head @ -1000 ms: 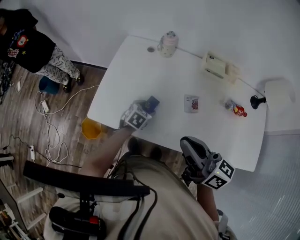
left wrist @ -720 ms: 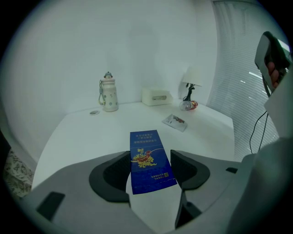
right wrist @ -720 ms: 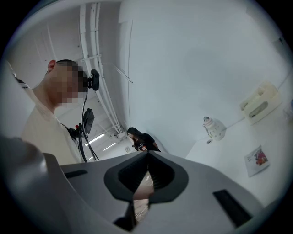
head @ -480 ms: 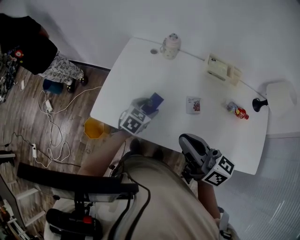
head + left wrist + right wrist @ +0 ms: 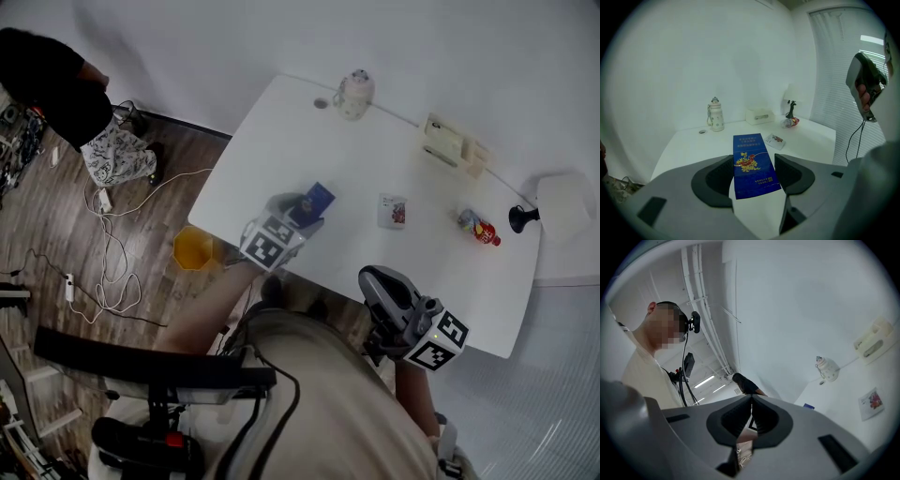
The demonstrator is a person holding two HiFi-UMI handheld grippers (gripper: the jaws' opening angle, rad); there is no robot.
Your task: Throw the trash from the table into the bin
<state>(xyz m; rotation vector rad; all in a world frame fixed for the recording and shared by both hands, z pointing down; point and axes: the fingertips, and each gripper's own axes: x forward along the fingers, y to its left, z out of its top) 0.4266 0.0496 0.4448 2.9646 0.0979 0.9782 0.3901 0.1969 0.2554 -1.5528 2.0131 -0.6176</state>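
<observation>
Since the earlier frame the left gripper has risen, lifting the blue packet off the white table, jaws pinching its long edges. The right gripper is pressed together, empty. Risk: the thin packet could buckle and slip from this edge-hold before it reaches the yellow bin on the floor
</observation>
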